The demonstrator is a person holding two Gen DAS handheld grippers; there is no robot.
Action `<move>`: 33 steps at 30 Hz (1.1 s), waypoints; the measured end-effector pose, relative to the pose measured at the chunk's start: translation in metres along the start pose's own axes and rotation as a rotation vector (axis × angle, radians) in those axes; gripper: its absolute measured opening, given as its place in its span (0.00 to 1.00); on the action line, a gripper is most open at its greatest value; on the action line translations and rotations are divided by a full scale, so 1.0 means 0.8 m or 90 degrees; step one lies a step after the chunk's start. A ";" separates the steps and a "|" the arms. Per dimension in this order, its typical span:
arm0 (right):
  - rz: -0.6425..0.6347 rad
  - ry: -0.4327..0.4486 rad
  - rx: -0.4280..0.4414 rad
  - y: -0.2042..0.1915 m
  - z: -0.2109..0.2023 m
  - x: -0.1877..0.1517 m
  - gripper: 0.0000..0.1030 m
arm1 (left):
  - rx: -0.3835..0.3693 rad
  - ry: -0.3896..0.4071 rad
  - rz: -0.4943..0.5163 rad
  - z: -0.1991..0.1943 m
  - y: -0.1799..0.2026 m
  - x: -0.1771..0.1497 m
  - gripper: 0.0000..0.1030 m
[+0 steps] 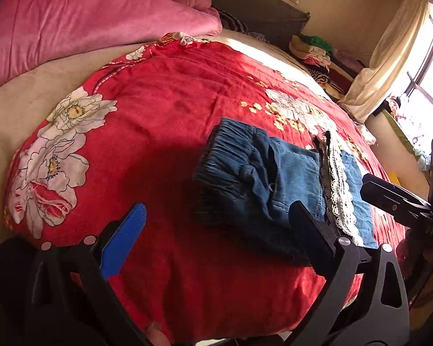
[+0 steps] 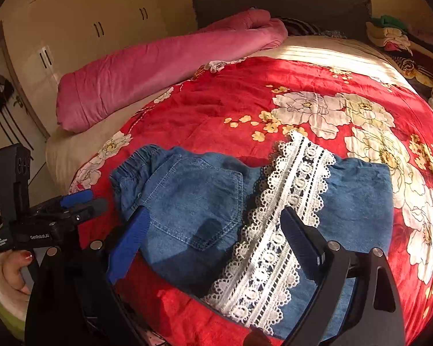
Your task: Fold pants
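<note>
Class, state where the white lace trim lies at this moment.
In the right wrist view, the white lace trim runs diagonally across the folded denim pants on the red floral quilt, right of the back pocket.

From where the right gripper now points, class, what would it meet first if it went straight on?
Most likely the folded blue denim pants, near their white lace trim, which lie directly between the open jaws of the right gripper. Depth is unclear, so contact could come slightly lower.

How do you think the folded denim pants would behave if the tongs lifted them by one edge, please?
The denim pants would probably flop and unfold, since the layers lie loose and creased. The lace trim looks openwork, so it might snag. On the soft red quilt, pushing would likely bunch them rather than slide them.
</note>
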State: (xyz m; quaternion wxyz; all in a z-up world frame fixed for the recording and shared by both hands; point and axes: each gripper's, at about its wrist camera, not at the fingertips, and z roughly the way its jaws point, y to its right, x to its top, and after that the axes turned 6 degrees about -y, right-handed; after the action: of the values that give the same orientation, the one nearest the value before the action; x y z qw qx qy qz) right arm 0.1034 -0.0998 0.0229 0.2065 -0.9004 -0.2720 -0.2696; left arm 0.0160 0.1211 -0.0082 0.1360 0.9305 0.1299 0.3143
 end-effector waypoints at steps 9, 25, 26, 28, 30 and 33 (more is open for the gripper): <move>-0.021 -0.052 0.039 -0.019 0.053 0.053 0.89 | -0.089 -0.028 -0.054 0.024 -0.021 -0.007 0.90; -0.079 -0.233 0.130 -0.072 0.175 0.118 0.88 | -0.158 -0.058 -0.073 0.051 -0.007 -0.018 0.90; -0.079 -0.245 0.132 -0.073 0.183 0.116 0.86 | -0.156 -0.058 -0.074 0.052 -0.007 -0.017 0.90; -0.079 -0.256 0.131 -0.074 0.195 0.110 0.66 | -0.153 -0.055 -0.077 0.055 -0.005 -0.015 0.90; -0.074 -0.250 0.144 -0.074 0.197 0.104 0.52 | -0.149 -0.054 -0.084 0.058 -0.004 -0.014 0.90; -0.070 -0.230 0.153 -0.069 0.184 0.103 0.41 | -0.145 -0.050 -0.090 0.062 -0.002 -0.010 0.88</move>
State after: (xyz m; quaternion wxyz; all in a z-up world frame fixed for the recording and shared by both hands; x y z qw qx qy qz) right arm 0.1830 0.0498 -0.0286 0.2455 -0.8867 -0.3834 -0.0806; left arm 0.0405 0.1115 -0.0507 0.2672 0.9091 0.1535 0.2803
